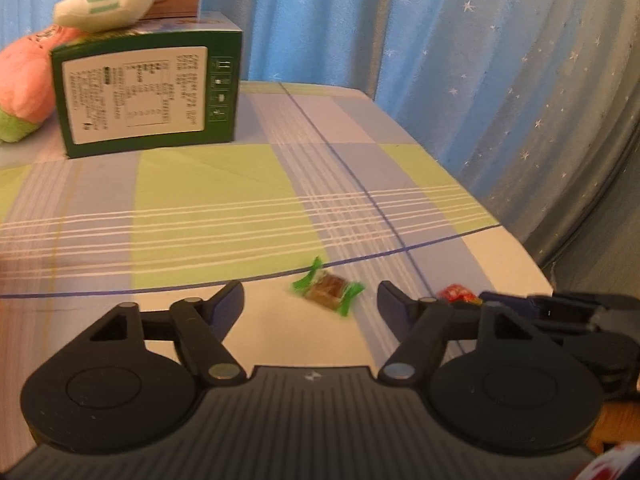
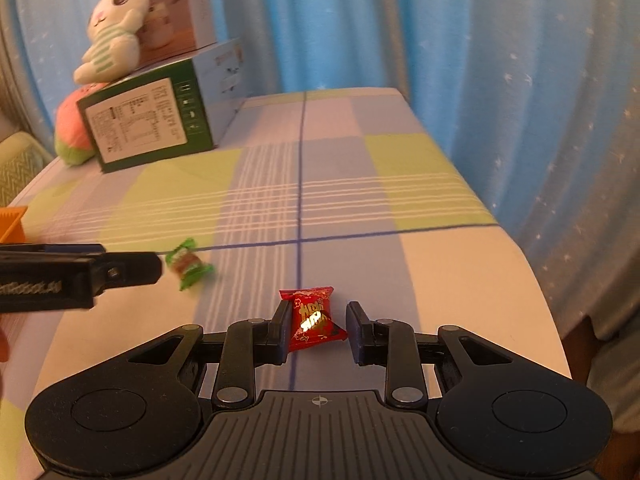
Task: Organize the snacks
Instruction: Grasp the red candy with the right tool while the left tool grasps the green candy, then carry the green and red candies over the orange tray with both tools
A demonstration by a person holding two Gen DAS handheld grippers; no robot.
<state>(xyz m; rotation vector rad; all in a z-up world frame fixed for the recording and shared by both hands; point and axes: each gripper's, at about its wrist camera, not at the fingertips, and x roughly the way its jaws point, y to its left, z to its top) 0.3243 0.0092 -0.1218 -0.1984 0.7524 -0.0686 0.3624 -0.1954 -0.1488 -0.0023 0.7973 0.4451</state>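
Pickup step: right gripper [image 2: 317,322] fingers half-closed around red candy [image 2: 313,319], not clamped. Left gripper [image 1: 311,300] fingers open, green candy [image 1: 327,290] just beyond. Next: close both.

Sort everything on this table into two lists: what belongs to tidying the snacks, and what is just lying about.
Part of the job:
- green-wrapped candy
- red-wrapped candy
- orange container, only its corner shows, so likely

Just lying about:
- green box
- white rabbit plush
- pink plush
- white box
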